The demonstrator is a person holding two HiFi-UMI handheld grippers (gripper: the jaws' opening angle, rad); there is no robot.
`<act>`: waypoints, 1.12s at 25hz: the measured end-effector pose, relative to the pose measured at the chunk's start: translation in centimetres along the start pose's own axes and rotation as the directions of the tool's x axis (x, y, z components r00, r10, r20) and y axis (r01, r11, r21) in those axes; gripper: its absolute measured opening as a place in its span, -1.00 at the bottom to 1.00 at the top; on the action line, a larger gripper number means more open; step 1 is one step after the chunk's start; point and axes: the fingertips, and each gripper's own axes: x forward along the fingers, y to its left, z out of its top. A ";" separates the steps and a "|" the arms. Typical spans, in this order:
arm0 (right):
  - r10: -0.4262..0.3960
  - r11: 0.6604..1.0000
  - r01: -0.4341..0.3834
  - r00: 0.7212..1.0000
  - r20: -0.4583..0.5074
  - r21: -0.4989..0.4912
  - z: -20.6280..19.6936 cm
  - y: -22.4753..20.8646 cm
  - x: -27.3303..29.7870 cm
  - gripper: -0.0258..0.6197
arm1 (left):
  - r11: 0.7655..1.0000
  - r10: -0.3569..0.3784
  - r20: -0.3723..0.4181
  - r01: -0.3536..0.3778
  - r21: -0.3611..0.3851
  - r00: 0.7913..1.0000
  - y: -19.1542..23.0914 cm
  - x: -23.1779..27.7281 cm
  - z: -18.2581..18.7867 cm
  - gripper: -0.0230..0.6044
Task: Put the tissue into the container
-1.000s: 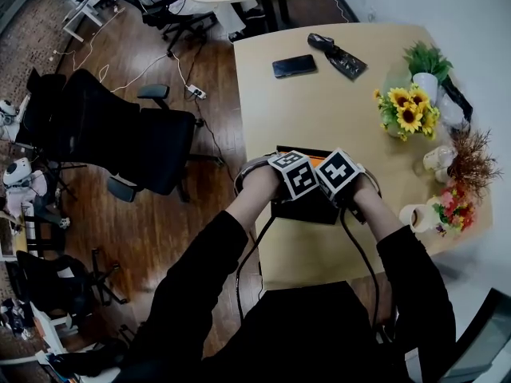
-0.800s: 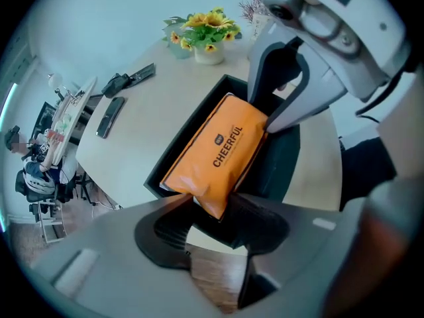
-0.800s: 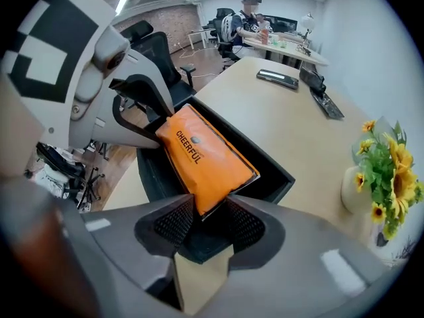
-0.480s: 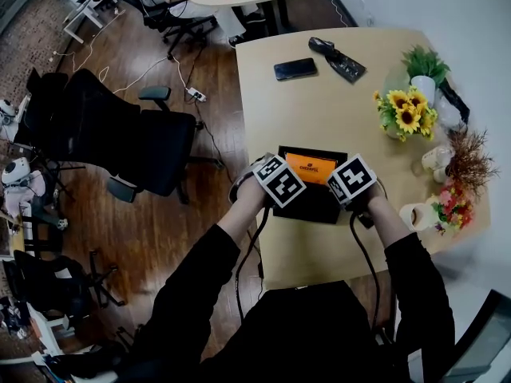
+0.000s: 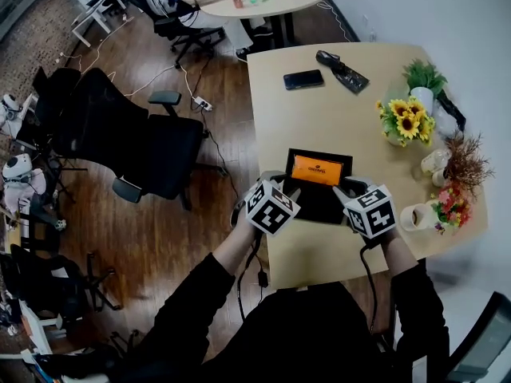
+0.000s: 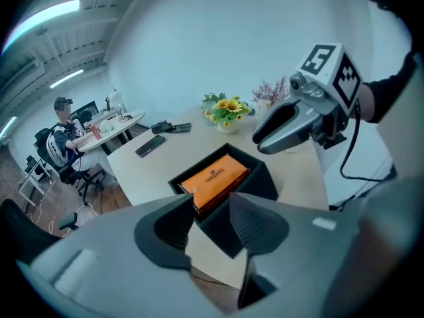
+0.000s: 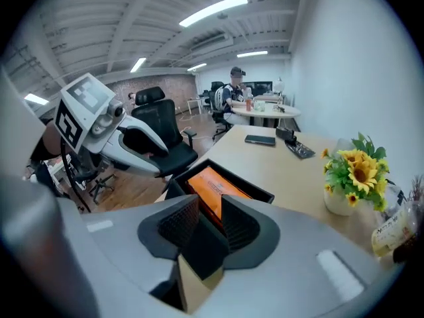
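Orange tissue pack lies inside the black container, so placing looks finished: left gripper at its eight o'clock hangs slack and empty, and right gripper at four o'clock, jaws just narrowing on nothing, need only draw clear.

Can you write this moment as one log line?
orange tissue pack: inside black container | left gripper: empty, jaws apart, just closing | right gripper: empty, jaws apart, just closing | step: placed

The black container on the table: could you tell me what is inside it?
An orange pack lies inside the container, at its far side. Anything beneath the pack is hidden.
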 end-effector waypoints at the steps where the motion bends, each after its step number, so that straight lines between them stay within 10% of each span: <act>1: -0.012 1.000 0.012 0.999 0.039 -0.001 0.1 0.6 -0.8 -0.60 | 1.000 -0.004 0.031 0.005 -0.006 1.000 -0.8 -0.8 -0.2 -0.44; 8: -0.040 0.999 0.034 0.972 0.232 0.030 -0.9 6.8 -5.8 -0.66 | 0.997 -0.028 0.271 0.045 -0.056 0.962 -6.6 -8.1 -1.7 -0.44; 16: -0.120 0.993 0.102 0.881 0.458 0.064 -1.1 12.8 -12.7 -0.73 | 0.984 0.040 0.528 0.059 -0.169 0.848 -10.4 -16.6 -3.8 -0.46; 28: -0.097 0.995 0.077 0.800 0.592 0.059 -2.7 17.4 -19.1 -0.77 | 0.979 0.110 0.634 0.025 -0.200 0.765 -14.8 -22.1 -5.8 -0.46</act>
